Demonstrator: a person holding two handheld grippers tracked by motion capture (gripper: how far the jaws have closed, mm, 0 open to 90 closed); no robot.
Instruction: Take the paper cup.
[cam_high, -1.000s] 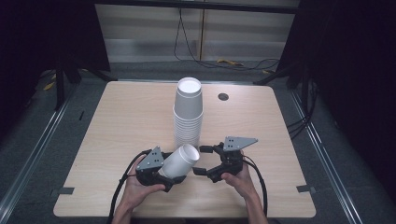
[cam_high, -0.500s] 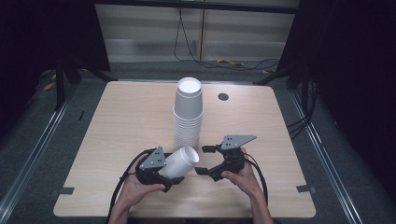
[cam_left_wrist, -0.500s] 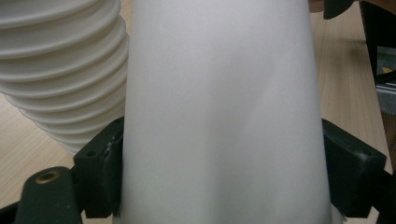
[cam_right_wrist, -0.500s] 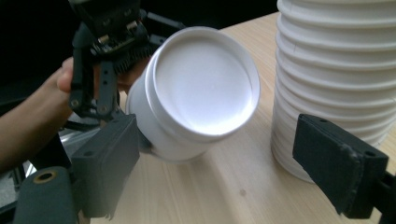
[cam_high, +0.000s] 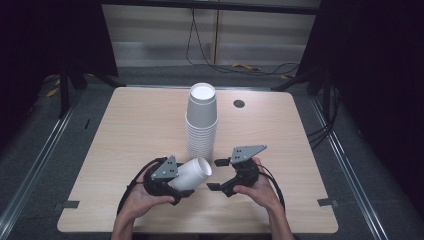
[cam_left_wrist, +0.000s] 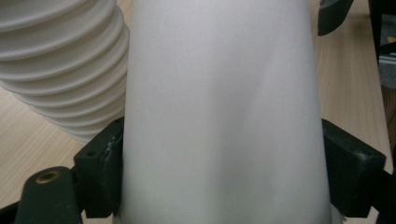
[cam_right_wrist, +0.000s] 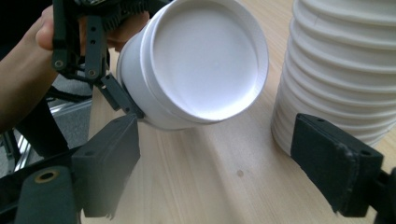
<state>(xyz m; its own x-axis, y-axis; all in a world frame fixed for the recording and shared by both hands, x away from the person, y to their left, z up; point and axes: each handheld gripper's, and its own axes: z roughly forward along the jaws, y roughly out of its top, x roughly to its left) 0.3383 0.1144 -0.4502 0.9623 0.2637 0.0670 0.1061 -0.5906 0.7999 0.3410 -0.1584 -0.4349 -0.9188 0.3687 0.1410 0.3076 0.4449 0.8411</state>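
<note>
Holding the white cup (cam_high: 192, 174) sideways in your left gripper (cam_high: 167, 181), jaws clamped on its wall; its long axis runs toward the right gripper (cam_high: 215, 174), open mouth facing those spread, empty jaws just beside the rim; cup stack (cam_high: 201, 122) stands right behind; right hand is nearer the rim.

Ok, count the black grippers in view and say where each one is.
2. The left gripper is near the table's front edge, shut on the single white cup lying on its side. The right gripper is just right of it, open, facing the cup's base.
</note>
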